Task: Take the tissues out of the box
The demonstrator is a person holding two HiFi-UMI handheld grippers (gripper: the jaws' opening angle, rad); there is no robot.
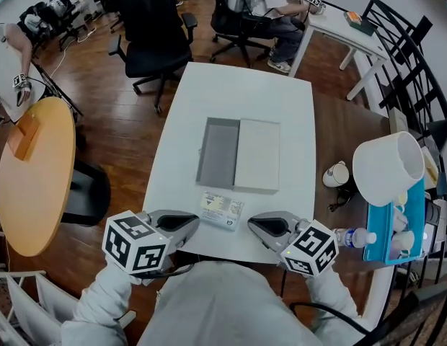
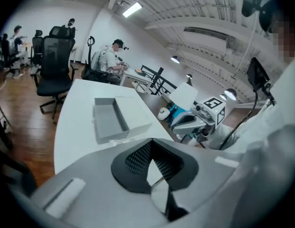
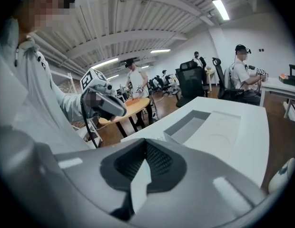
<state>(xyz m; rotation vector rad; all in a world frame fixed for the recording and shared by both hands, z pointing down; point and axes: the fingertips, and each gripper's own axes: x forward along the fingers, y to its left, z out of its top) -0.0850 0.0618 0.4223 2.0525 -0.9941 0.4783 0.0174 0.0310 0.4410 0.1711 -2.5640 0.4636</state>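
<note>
light: bright, ceiling tubes [image 2: 132, 8] | shadows: soft | edges: fisheye-warped, dark | near field: blurred

Left gripper [image 1: 189, 223] and right gripper [image 1: 257, 225] level near the torso, tips facing inward, fingers together.

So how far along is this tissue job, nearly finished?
Nearly done, it seems. Done: a tissue pack lies on the white table, outside the gray box, whose uncovered half looks empty. In hand: nothing; the left tongs and right tongs are shut, empty, held near the person's body. Left: perhaps checking under the white lid, which hides the box's other half.
</note>
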